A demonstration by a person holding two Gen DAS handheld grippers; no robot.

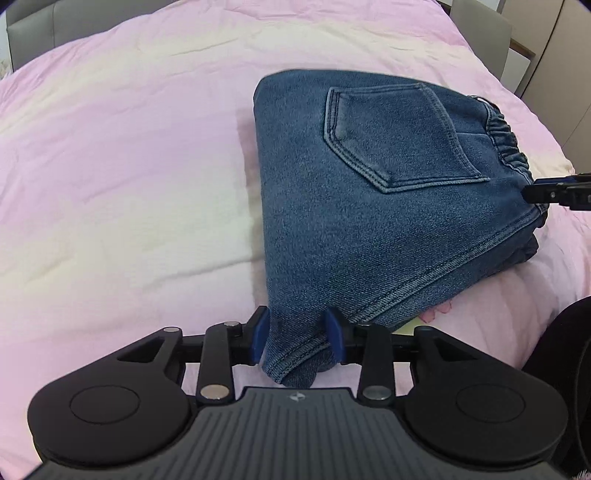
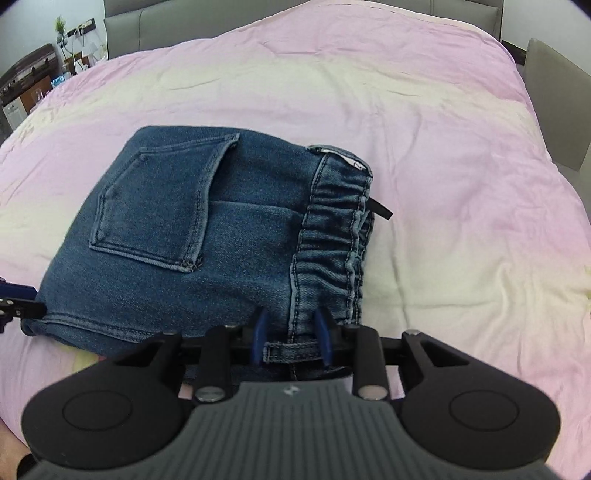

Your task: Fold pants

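The blue denim pants [image 1: 369, 206] lie folded into a compact stack on the pink bed cover [image 1: 122, 166], back pocket facing up. My left gripper [image 1: 297, 339] stands open around the near folded corner; the denim lies between its blue pads without being pinched. In the right wrist view the pants [image 2: 177, 240] show their elastic waistband [image 2: 332, 240] on the right. My right gripper [image 2: 290, 336] is open around the near end of the waistband, with a belt loop [image 2: 291, 350] lying between its pads. Each gripper's tip shows at the edge of the other's view.
The pink and cream cover [image 2: 443, 184] spreads wide on all sides of the pants. A grey headboard [image 2: 258, 22] runs along the far edge and a grey chair [image 2: 554, 103] stands at the right. A shelf with small items [image 2: 40, 85] is at the far left.
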